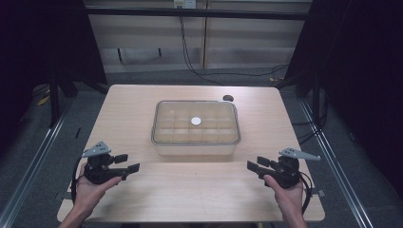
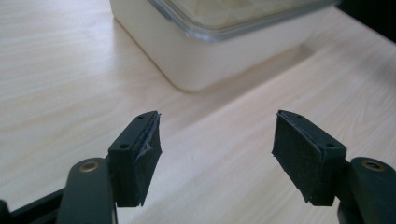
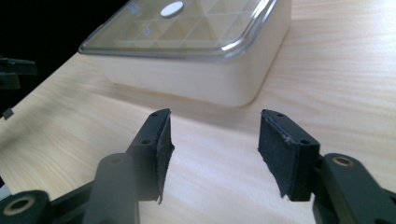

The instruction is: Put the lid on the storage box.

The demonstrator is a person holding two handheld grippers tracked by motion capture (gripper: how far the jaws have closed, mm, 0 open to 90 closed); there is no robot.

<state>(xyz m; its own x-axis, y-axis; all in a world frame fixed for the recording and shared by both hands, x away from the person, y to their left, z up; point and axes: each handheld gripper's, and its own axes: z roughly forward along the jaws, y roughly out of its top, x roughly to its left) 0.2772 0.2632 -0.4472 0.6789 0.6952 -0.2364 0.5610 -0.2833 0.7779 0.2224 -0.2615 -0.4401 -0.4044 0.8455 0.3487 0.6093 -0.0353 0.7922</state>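
A cream box with a clear lid [image 1: 196, 127] stands in the middle of the wooden table [image 1: 199, 190]. Through the lid I see a grid of compartments and a white round spot [image 1: 196, 121] at its centre. My left gripper [image 1: 129, 164] rests near the table's front left, open, nothing between its jaws; in its own view the box corner [image 2: 196, 70] lies ahead of the left gripper [image 2: 217, 156]. My right gripper [image 1: 254, 167] sits at the front right, open and empty, pointing toward the box [image 3: 201, 70] seen beyond the right gripper [image 3: 215, 154].
A small dark round object [image 1: 228, 98] lies near the table's far edge, behind the box. Black cables [image 1: 199, 71] run across the floor beyond the table. Metal rails [image 1: 33, 152] flank the table on both sides.
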